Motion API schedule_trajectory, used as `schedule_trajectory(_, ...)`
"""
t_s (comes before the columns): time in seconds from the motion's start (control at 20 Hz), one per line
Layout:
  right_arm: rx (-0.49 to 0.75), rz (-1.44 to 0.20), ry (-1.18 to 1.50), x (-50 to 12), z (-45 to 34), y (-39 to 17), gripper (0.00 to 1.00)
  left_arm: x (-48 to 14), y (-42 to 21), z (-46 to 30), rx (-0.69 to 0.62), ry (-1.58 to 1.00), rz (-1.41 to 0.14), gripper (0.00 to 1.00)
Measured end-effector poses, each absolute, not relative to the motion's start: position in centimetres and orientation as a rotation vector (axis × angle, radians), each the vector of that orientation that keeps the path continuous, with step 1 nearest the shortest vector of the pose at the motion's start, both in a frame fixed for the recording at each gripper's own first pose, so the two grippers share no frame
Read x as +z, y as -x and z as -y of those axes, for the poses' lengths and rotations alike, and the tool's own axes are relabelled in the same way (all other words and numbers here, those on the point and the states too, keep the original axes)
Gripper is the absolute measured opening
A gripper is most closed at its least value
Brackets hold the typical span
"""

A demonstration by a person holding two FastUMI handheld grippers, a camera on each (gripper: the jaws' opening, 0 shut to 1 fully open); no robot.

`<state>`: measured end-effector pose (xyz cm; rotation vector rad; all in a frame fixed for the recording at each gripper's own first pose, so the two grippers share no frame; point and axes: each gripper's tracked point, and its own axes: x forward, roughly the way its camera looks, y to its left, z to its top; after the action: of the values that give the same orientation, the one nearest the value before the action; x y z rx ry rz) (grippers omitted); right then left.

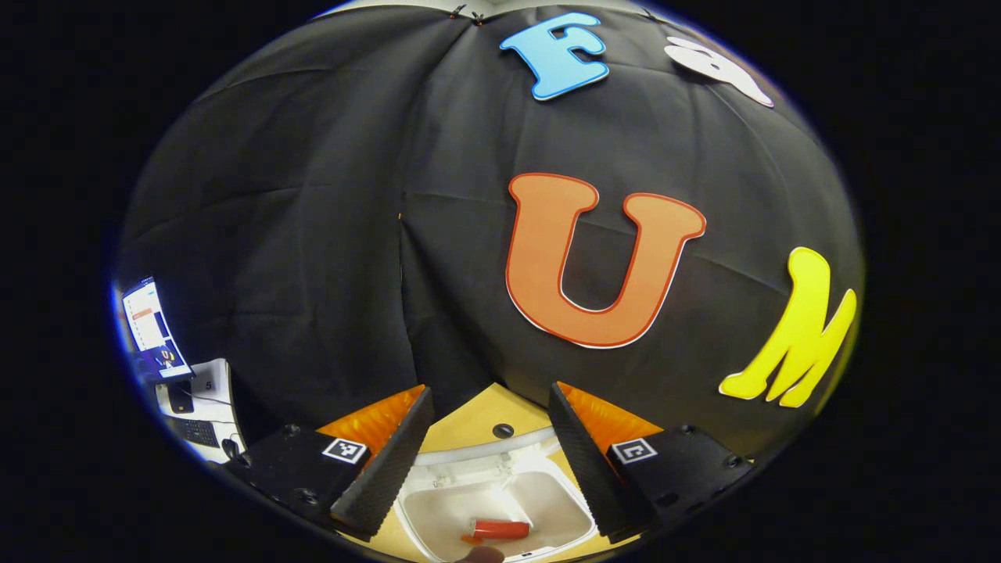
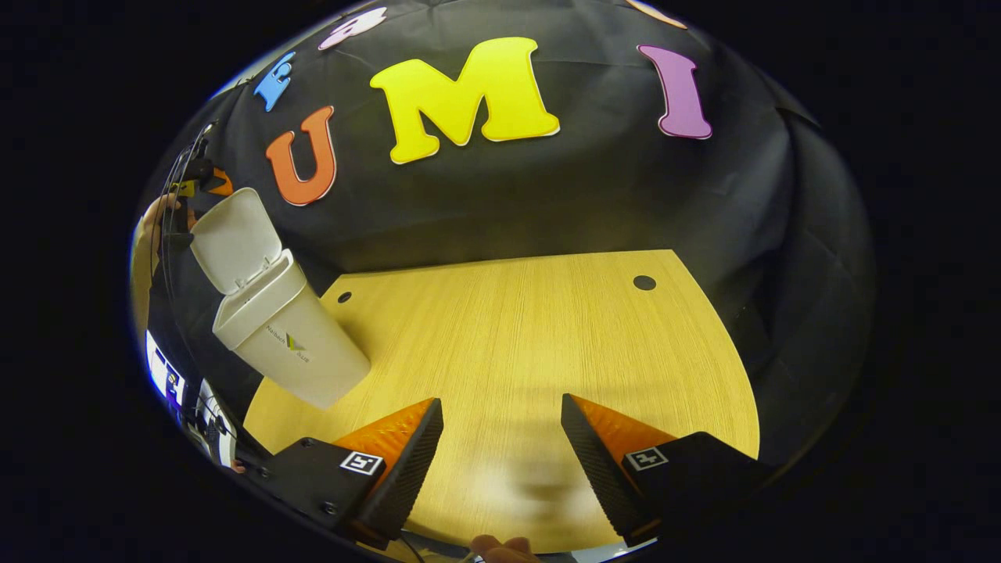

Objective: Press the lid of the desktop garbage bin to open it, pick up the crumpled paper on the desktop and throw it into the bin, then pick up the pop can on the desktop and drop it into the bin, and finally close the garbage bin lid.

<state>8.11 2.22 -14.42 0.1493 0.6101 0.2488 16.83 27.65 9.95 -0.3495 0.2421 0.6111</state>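
Backdrop: black cloth wall behind a light wooden bench (image 2: 532,344), which fills the middle of the right gripper view; a dark round hole (image 2: 644,282) sits in the bench top toward the upper right, a smaller one at the left near the bin.
Garbage bin: white desktop garbage bin (image 2: 301,352) at the left of the right gripper view, standing on the bench's left part; its lid (image 2: 235,238) is swung up and open, leaning toward the upper left.
Bin from above: in the left gripper view the bin's open mouth (image 1: 500,500) lies at the bottom centre, between the two fingers.
Pop can: red pop can (image 1: 500,530) lying on its side inside the bin, low in the frame.
Left gripper (image 1: 489,450): jaws apart, nothing between them, hanging above the open bin.
Right gripper (image 2: 500,450): jaws apart and holding nothing, over bare bench at the bottom of its view, well apart from the bin.
Edge of left view: a lit screen (image 1: 152,328) and a keyboard at the far left.
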Motion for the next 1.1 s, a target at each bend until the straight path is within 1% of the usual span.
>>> schedule_trajectory(0.05,0.251,-0.609,-0.151,-14.7,-2.2,-8.1,0.93,9.9,-16.5,-26.8,0.61,0.349,-0.235,0.97)
schedule_trajectory(0.1,0.259,-0.61,-0.15,-14.7,-2.2,-7.8,0.96,9.6,-16.1,-26.0,0.607,0.343,-0.235,0.97)
schedule_trajectory(0.3,0.291,-0.617,-0.131,-15.4,-2.2,-7.3,0.96,7.9,-14.5,-21.9,0.587,0.321,-0.217,0.97)
schedule_trajectory(0.45,0.317,-0.619,-0.134,-15.6,-2.2,-7.1,0.96,4.2,-13.5,-18.7,0.555,0.295,-0.266,0.97)
schedule_trajectory(0.5,0.325,-0.618,-0.134,-15.7,-2.2,-7.0,0.93,2.7,-13.0,-18.0,0.561,0.28,-0.299,0.98)
schedule_trajectory(0.6,0.335,-0.625,-0.128,-16.1,-2.1,-7.0,0.93,0.7,-12.4,-16.9,0.558,0.254,-0.315,0.98)
schedule_trajectory(0.65,0.342,-0.631,-0.126,-16.3,-2.2,-6.9,0.96,0.3,-12.3,-16.5,0.558,0.248,-0.305,0.98)
schedule_trajectory(0.8,0.363,-0.643,-0.115,-16.9,-2.2,-6.6,0.96,-0.5,-11.9,-15.4,0.552,0.267,-0.275,0.98)
schedule_trajectory(1.0,0.387,-0.658,-0.095,-17.7,-1.9,-6.2,0.96,-2.1,-11.7,-14.7,0.554,0.299,-0.286,0.98)
schedule_trajectory(1.05,0.389,-0.658,-0.087,-17.8,-1.7,-6.3,0.93,-2.5,-11.7,-14.5,0.552,0.312,-0.288,0.98)
schedule_trajectory(1.1,0.391,-0.659,-0.083,-17.9,-1.5,-6.4,0.96,-2.9,-11.7,-14.3,0.554,0.304,-0.294,0.98)
